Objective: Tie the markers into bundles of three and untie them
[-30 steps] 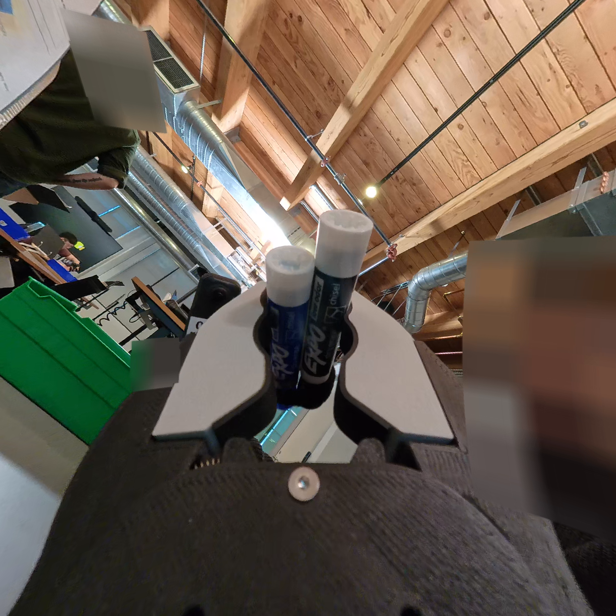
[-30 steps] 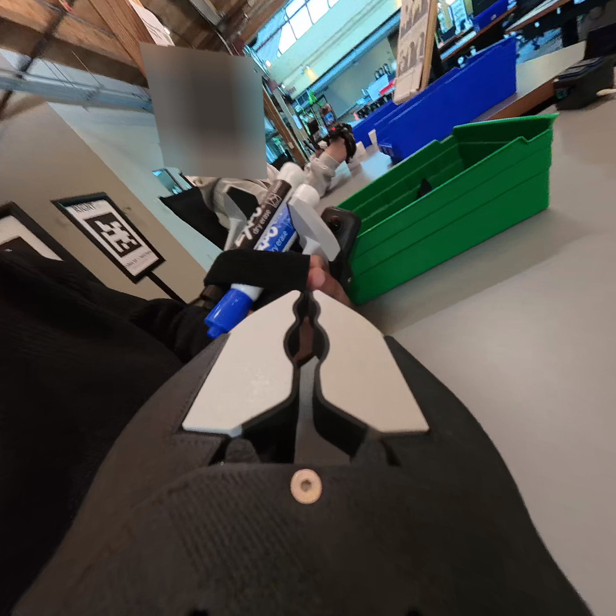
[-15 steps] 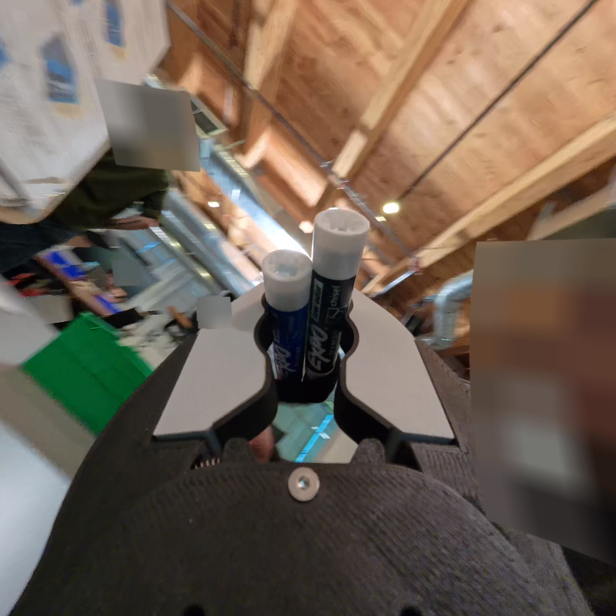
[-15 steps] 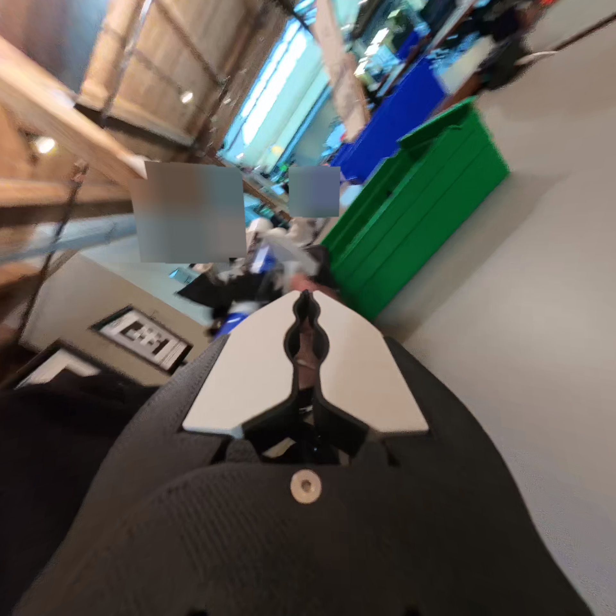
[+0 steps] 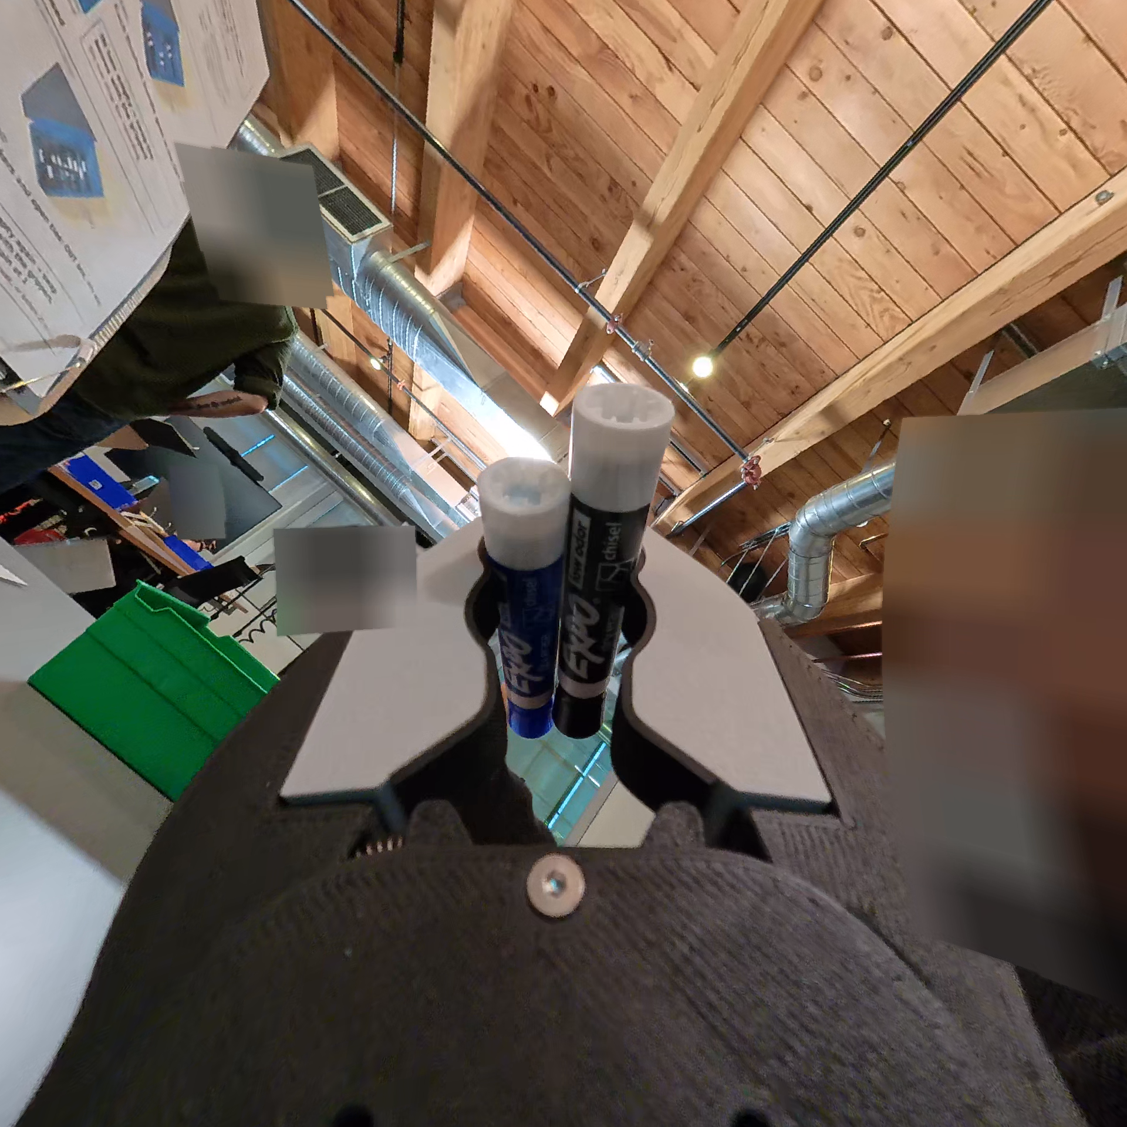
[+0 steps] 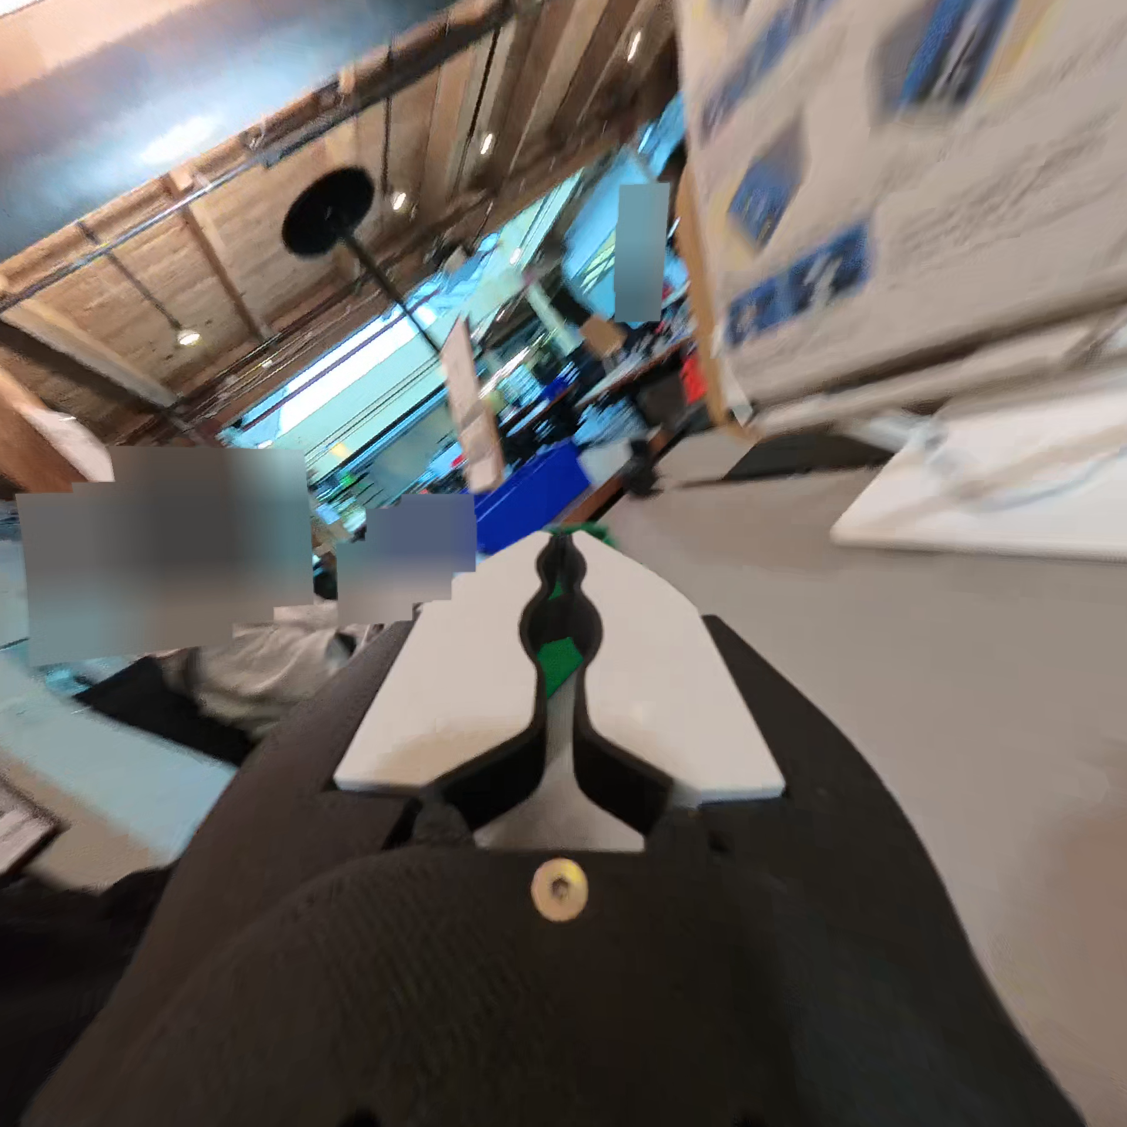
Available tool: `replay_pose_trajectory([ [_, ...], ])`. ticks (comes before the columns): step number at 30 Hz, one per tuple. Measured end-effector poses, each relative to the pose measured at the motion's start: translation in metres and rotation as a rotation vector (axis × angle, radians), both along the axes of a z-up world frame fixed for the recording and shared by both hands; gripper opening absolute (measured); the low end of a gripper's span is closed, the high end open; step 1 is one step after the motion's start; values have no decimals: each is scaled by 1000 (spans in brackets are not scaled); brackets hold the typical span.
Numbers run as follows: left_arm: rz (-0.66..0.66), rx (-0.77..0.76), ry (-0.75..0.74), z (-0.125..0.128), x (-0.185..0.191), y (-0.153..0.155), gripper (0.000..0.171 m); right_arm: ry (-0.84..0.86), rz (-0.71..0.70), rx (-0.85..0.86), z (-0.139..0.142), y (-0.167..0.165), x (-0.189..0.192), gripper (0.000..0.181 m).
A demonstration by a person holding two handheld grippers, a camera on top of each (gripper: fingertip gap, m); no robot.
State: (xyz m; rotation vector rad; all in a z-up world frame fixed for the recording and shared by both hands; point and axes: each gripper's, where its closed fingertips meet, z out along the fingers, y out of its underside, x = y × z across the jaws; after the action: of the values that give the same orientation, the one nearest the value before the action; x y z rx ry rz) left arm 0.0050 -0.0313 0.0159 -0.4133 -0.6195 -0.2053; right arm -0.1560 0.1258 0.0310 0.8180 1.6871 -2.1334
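Note:
My left gripper (image 5: 558, 567) points up at the wooden ceiling and is shut on two dry-erase markers held side by side. The blue marker (image 5: 524, 604) is on the left and the black marker (image 5: 601, 585) on the right. Their white ends stick out past the fingertips. My right gripper (image 6: 561, 540) is shut and holds nothing. It points low over a grey table (image 6: 823, 640). A bit of a green bin (image 6: 558, 655) shows through the gap between its fingers. The right wrist view is blurred by motion.
A green bin (image 5: 140, 677) stands on the grey table at the lower left of the left wrist view. A person in a dark top (image 5: 177, 360) stands beyond it. A blue bin (image 6: 524, 506), a white board (image 6: 988, 500) and a poster panel (image 6: 915, 183) show in the right wrist view. There is about 20 cm between the tips of the two grippers.
My right gripper has swung to the right, away from the left hand with the markers, towards the table and the poster panel. The left gripper has tilted slightly and still holds both markers.

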Motion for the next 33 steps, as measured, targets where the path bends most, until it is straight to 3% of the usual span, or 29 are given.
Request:
replay_pose_trajectory([
  [4, -16, -24, -15, -4, -2, 9, 39, 197, -417, 2, 56, 114, -48, 1],
  [7, -26, -34, -28, -7, -4, 15, 39, 255, -705, 88, 60, 198, -73, 2],
  [10, -36, -47, -37, -10, -5, 21, 39, 190, -794, 272, 24, 240, -95, 2],
  [14, -43, -71, -45, -11, -5, 29, 39, 52, -795, 540, -44, 260, -118, 2],
  [16, -48, -79, -50, -12, -5, 31, 39, -48, -755, 661, -78, 261, -122, 25],
  [17, -48, -81, -52, -13, -6, 31, 39, -98, -726, 713, -92, 261, -122, 41],
  [19, -53, -81, -60, -15, -7, 32, 39, -121, -694, 778, -103, 258, -121, 53],
  [22, -61, -91, -76, -18, -9, 35, 39, -20, -724, 785, -81, 248, -119, 54],
  [25, -69, -105, -95, -23, -12, 39, 40, 111, -662, 763, -47, 212, -104, 55],
  [29, -72, -112, -101, -25, -12, 42, 40, 323, -380, 650, -7, 110, -49, 51],
  [33, -72, -100, -81, -21, -10, 38, 39, 385, 76, 524, -14, -12, 50, 51],
])
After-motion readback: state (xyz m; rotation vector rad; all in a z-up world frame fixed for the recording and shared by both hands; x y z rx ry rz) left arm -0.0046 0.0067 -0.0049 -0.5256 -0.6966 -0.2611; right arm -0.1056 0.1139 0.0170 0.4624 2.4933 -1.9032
